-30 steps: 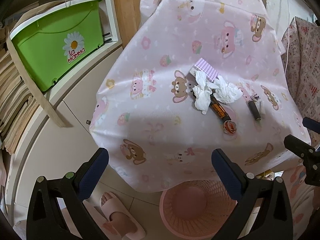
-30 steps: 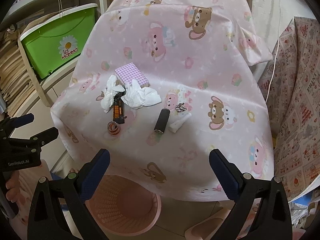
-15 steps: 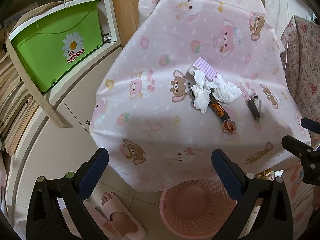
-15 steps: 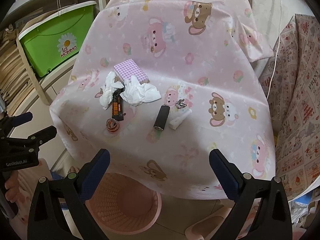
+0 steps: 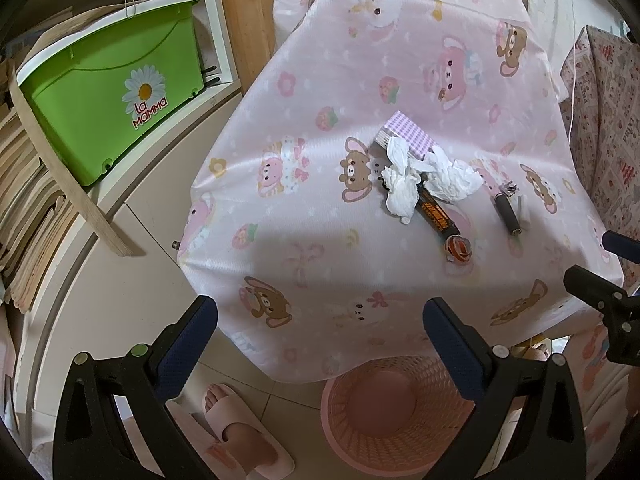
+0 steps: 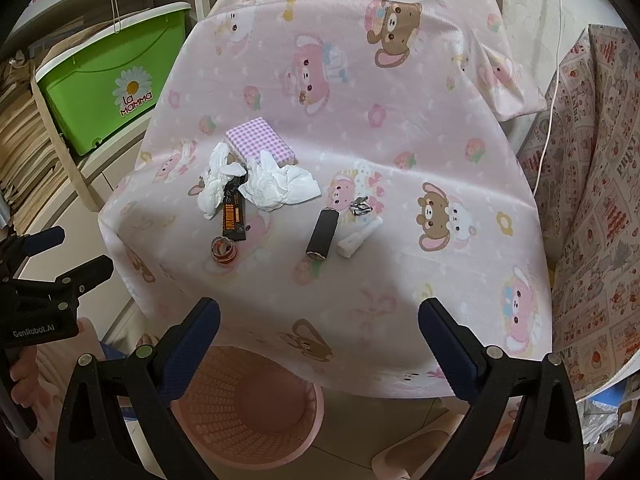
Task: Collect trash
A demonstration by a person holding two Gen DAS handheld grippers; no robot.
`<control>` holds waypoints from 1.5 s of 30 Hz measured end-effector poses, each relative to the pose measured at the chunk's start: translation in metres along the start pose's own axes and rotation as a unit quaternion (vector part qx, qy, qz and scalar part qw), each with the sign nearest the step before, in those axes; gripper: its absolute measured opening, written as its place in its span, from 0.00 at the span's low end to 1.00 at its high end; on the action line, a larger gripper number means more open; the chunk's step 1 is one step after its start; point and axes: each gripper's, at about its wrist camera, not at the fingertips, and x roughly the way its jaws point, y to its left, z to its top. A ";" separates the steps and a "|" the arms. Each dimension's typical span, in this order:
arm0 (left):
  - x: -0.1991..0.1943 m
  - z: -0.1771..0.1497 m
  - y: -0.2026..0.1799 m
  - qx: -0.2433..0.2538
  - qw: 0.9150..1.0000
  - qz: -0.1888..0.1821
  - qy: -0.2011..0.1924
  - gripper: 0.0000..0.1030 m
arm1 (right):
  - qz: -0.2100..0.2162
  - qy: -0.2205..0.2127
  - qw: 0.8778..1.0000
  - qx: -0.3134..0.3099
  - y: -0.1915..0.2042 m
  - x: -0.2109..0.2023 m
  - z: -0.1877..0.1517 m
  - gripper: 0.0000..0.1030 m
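Observation:
Trash lies on a pink cartoon tablecloth [image 6: 400, 80]: two crumpled white tissues [image 6: 280, 186] [image 5: 400, 190], a dark snack wrapper [image 6: 234, 218] [image 5: 434, 212], a small orange crumpled wrapper [image 6: 224, 250] [image 5: 458, 246], a dark cylinder [image 6: 323, 232] [image 5: 507, 212], a white tube [image 6: 358, 238] and a foil scrap [image 6: 360, 206]. A pink basket [image 6: 248, 408] [image 5: 396, 404] stands on the floor under the table's front edge. My left gripper [image 5: 320, 332] and right gripper [image 6: 318, 332] are open and empty, held above the front edge, apart from the trash.
A purple checked pack [image 6: 260, 146] lies behind the tissues. A green bin [image 5: 108, 92] sits on a shelf at the left. A patterned cloth [image 6: 592, 200] hangs at the right. A foot in a pink slipper [image 5: 240, 440] is on the floor.
Both grippers have drifted slightly; the table and trash sit a little lower and closer in both views. Both stay open and nothing on the table moved.

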 end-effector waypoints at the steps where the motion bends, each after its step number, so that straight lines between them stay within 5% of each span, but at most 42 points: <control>1: 0.000 0.000 0.000 0.000 1.000 0.000 0.000 0.99 | 0.000 0.000 1.000 0.000 0.000 0.000 0.000 0.98; 34: -0.001 -0.001 -0.001 0.015 1.000 0.014 -0.007 0.99 | -0.008 0.001 1.000 -0.001 -0.003 0.005 -0.001 0.98; 45: -0.019 0.037 -0.008 0.025 0.999 -0.010 -0.019 0.99 | 0.006 0.004 1.000 0.007 -0.010 0.002 0.013 0.97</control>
